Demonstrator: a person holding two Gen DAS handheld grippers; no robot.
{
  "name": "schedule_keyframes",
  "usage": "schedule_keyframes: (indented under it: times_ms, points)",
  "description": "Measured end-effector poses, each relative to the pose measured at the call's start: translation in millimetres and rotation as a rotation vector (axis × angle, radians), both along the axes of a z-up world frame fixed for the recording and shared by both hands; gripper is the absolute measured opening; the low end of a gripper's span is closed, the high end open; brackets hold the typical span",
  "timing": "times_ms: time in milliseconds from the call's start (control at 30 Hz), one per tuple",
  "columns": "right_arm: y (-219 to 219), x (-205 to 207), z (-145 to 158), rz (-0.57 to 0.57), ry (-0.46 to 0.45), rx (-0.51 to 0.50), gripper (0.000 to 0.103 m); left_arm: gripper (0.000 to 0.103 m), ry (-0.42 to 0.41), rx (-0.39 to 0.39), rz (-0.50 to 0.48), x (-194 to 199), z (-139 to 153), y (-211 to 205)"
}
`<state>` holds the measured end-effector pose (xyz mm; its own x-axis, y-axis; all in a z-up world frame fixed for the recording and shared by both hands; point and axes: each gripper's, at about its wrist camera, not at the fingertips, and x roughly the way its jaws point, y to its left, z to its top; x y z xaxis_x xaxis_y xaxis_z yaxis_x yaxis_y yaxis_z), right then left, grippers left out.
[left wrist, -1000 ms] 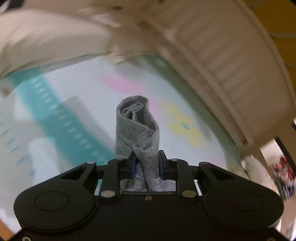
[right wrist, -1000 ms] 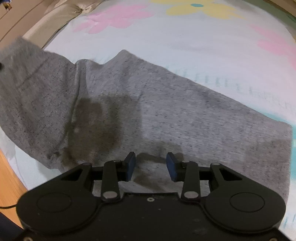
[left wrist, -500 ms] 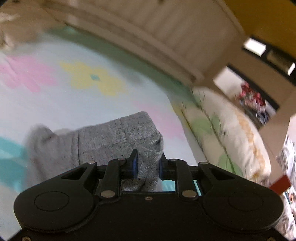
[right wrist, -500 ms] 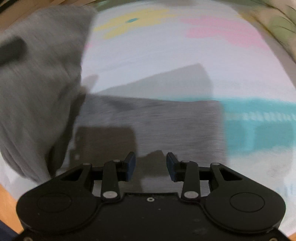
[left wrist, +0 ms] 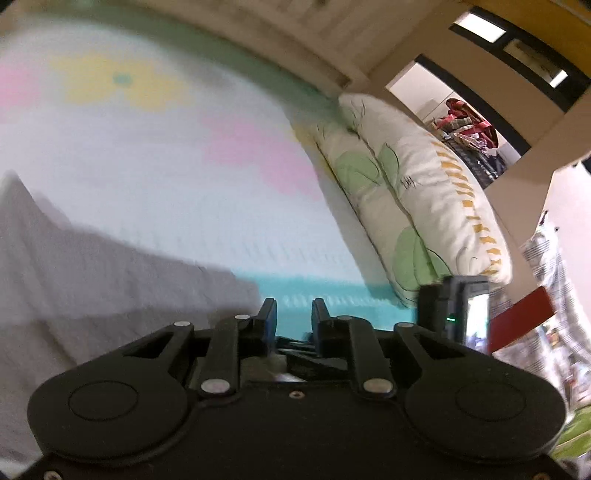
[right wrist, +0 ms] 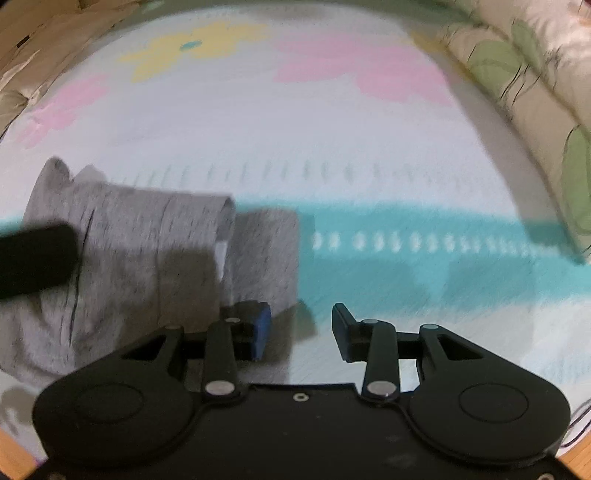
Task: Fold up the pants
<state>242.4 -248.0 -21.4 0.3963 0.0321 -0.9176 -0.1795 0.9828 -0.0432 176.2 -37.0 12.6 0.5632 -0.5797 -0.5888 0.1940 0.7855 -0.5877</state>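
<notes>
We see the soft, limp grey pants (right wrist: 147, 266) lying part-folded on the bed (right wrist: 332, 140) left of the teal stripe (right wrist: 424, 243), both our left claw (left wrist: 293, 314) and right claw (right wrist: 301, 325) parted and empty, a doubled edge looking the best hold.

**Pants to the left on the bed, pillow along the right**

The folded grey knit pants (right wrist: 147, 258) lay on the flower-printed bedsheet (right wrist: 332, 147), left of the right gripper (right wrist: 301, 332). A leaf-patterned cream pillow (left wrist: 417, 206) lay along the sheet's right edge, beyond the left gripper (left wrist: 293, 317). The slatted wooden headboard (left wrist: 295, 33) stood behind the sheet.
</notes>
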Motion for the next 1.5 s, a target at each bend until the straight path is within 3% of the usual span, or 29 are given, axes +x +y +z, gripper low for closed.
schedule_keyframes:
  times_ms: [100, 167, 300, 467, 567, 767, 867, 933, 967, 1100, 1167, 1267, 1367, 1433, 1500]
  points:
    - [-2.9, 1.4, 14.3, -0.016, -0.067, 0.022, 0.039, 0.03, 0.008, 0.127, 0.069, 6.6, -0.5, 31.2]
    - [-7.2, 3.0, 20.2, -0.038, -0.089, 0.123, 0.04, 0.03, 0.06, 0.234, 0.14, 9.8, -11.1, 55.2]
    - [-19.1, 12.0, 10.5, -0.122, 0.015, 0.37, 0.04, 0.03, 0.187, 0.331, 0.198, 9.7, -45.7, 90.5]
    - [-23.5, 19.0, -16.8, -0.167, 0.135, 0.474, 0.041, 0.031, 0.333, 0.345, 0.107, -2.0, -92.0, 106.2]
    - [-25.7, 24.4, -33.4, -0.17, 0.179, 0.506, 0.042, 0.036, 0.298, 0.341, 0.1, -9.0, -94.7, 107.3]
    - [-29.7, 21.0, -63.3, -0.222, 0.243, 0.635, 0.043, 0.037, 0.38, 0.215, 0.153, -8.8, -94.6, 132.3]
    - [-33.8, 18.4, -70.2, -0.26, 0.27, 0.72, 0.044, 0.035, 0.388, 0.19, 0.171, -11.0, -91.6, 144.0]
    - [-22.8, 17.0, -65.5, -0.217, 0.253, 0.699, 0.033, 0.031, 0.373, 0.21, 0.188, -12.5, -84.9, 147.6]
    - [-13.3, 14.3, -56.8, -0.167, 0.21, 0.654, 0.018, 0.031, 0.363, 0.226, 0.198, -13.1, -80.9, 149.2]
    - [22.2, -4.7, -6.9, 0.007, 0.044, 0.486, 0.011, 0.031, 0.311, 0.27, 0.242, -11.9, -62.6, 157.9]
    - [30.1, -18.1, 23.0, 0.066, -0.042, 0.476, 0.01, 0.031, 0.274, 0.293, 0.258, -9.2, -57.6, 152.3]
    - [29.0, -32.4, 52.5, 0.105, -0.095, 0.462, 0.01, 0.031, 0.215, 0.327, 0.25, -7.8, -53.4, 139.2]
    - [22.1, -36.2, 45.4, 0.083, -0.101, 0.338, 0.01, 0.032, 0.185, 0.364, 0.197, -11.4, -54.9, 125.8]
    - [15.3, -28.0, 19.2, 0.026, -0.029, 0.241, 0.012, 0.032, 0.191, 0.393, 0.141, -12.4, -61.6, 112.7]
    - [12.5, -21.1, -7.5, 0.031, 0.052, 0.22, 0.015, 0.032, 0.202, 0.413, 0.089, -13.6, -65.5, 104.3]
